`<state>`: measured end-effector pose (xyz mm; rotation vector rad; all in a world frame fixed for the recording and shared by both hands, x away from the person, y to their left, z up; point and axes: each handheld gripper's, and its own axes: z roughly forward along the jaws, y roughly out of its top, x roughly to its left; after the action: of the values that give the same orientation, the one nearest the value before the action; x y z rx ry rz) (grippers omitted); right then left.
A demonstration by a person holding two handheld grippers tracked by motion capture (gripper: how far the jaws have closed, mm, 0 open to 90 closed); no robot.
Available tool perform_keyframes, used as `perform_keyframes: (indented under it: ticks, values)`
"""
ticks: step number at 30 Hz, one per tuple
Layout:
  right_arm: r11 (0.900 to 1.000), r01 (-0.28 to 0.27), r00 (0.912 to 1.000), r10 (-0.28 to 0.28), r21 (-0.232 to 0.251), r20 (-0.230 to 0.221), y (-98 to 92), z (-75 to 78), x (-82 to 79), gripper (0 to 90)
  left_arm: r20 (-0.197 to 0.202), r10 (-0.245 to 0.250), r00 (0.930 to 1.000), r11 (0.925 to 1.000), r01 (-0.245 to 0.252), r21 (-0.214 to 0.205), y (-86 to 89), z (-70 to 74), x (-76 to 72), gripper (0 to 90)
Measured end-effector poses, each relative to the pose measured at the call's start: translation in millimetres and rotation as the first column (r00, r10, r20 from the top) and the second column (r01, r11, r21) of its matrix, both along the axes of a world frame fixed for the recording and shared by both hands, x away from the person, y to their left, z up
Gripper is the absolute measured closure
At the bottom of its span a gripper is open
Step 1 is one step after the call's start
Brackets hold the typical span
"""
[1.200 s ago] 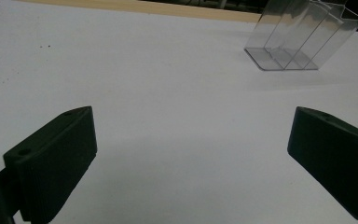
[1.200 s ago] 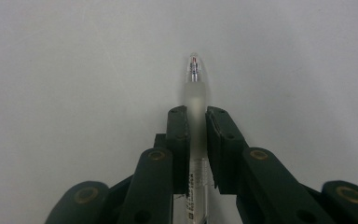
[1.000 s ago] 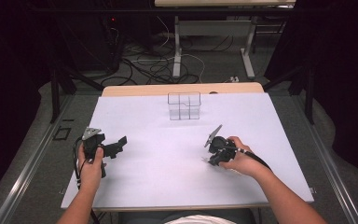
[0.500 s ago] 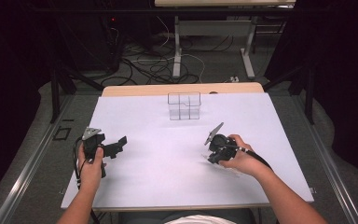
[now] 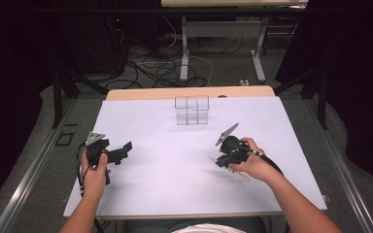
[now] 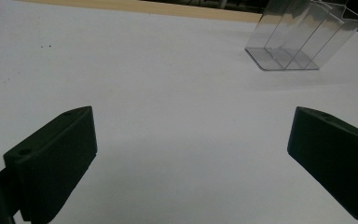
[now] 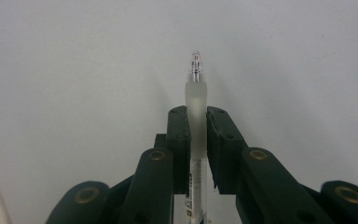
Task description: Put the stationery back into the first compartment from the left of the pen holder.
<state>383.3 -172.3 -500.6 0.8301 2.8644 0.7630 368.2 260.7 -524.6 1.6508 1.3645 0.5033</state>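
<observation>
right gripper (image 7: 197,140) clamped on a clear pen (image 7: 196,100) at its frosted grip, low over the white table (image 5: 175,160); left gripper (image 6: 191,154) jaws wide apart, nothing between. Pen looks light, stiff, slick, best held mid-barrel; clear organizer (image 5: 192,110) at far edge

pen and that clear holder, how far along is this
Done: the right tool is shut on the pen, tip pointing away from it. In hand: it holds the pen low over the white table, apart from the clear holder. Left: probably carrying the pen to the holder, whose compartments look empty. The left tool is open, idle.
</observation>
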Motion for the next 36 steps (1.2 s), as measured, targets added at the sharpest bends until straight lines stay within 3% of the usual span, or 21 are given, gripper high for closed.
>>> perform_keyframes:
  ticks: [6, 11, 17, 19, 20, 25, 28, 31, 34, 36]
  values:
    - [0.9967, 0.06, 0.9977, -0.062, 0.055, 0.027, -6.8, 4.7, 3.0, 80.4, -0.001, 0.0, 1.0, 1.0, 0.0, 0.0, -0.1, -0.1, -0.1, 1.2]
    - [0.9848, 0.127, 0.9898, -0.134, 0.118, 0.049, -12.1, 9.5, 4.6, 80.3, -0.004, 0.0, 1.0, 1.0, 0.0, 0.0, -0.5, -0.7, 0.1, 1.2]
    - [0.9578, 0.205, 0.9716, -0.224, 0.202, 0.076, -24.2, 15.3, 7.7, 80.4, -0.002, 0.002, 1.0, 1.0, -0.002, -0.003, -0.5, -0.9, 0.2, 1.2]
    - [0.9431, 0.226, 0.9628, -0.254, 0.244, 0.092, -28.0, 16.2, 8.5, 80.3, -0.003, 0.002, 1.0, 1.0, -0.002, -0.002, -0.1, -0.9, 0.2, 1.2]
    - [0.9422, 0.228, 0.9613, -0.258, 0.246, 0.098, -30.7, 17.3, 9.1, 80.3, -0.004, 0.001, 1.0, 1.0, -0.001, -0.002, 0.0, -0.9, 0.2, 1.2]
    - [0.9197, 0.27, 0.9374, -0.319, 0.285, 0.141, -39.9, 19.3, 11.5, 80.3, -0.007, 0.001, 1.0, 1.0, -0.001, -0.003, -0.5, -1.5, 0.5, 1.3]
    - [0.9075, 0.296, 0.9263, -0.349, 0.298, 0.143, -44.9, 20.7, 14.0, 80.3, -0.011, 0.004, 0.9999, 1.0, -0.004, -0.001, -0.2, -2.0, 0.3, 1.3]
    - [0.8944, 0.317, 0.9216, -0.369, 0.316, 0.12, -48.0, 22.5, 17.6, 80.4, -0.012, 0.01, 0.9999, 0.9999, -0.01, -0.004, 0.5, -1.6, -0.2, 1.3]
    - [0.8907, 0.316, 0.9191, -0.373, 0.327, 0.127, -49.4, 25.4, 23.4, 80.4, -0.017, 0.013, 0.9998, 0.9999, -0.013, -0.002, 0.8, -2.0, -0.2, 1.3]
    - [0.8803, 0.332, 0.9138, -0.389, 0.339, 0.116, -49.7, 29.3, 27.1, 80.3, -0.016, 0.013, 0.9998, 0.9999, -0.013, -0.001, 0.3, -2.6, 0.3, 1.3]
